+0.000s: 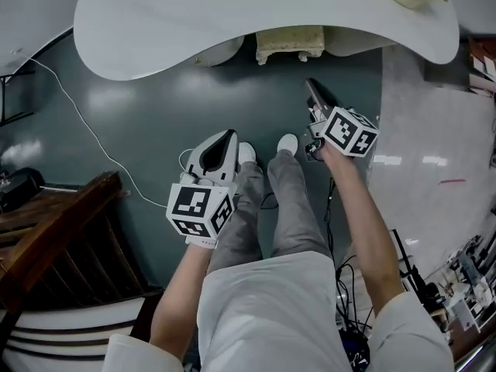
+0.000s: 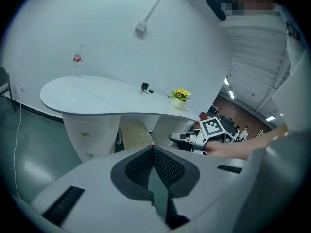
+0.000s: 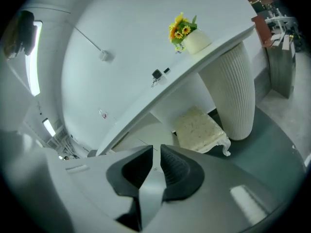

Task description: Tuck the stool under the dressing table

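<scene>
The left gripper (image 1: 229, 136) has its jaws pressed together on nothing. The right gripper (image 1: 311, 85) is all but closed, with only a thin slit between its empty pads. Both hang clear of the stool (image 1: 289, 43), which stands ahead of them, nearer the right one, tucked beneath the dressing table (image 1: 232, 6).

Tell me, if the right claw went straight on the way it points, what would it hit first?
Probably the cream stool under the dressing table, though the right claw aims slightly left of it, so depth is unclear.
</scene>
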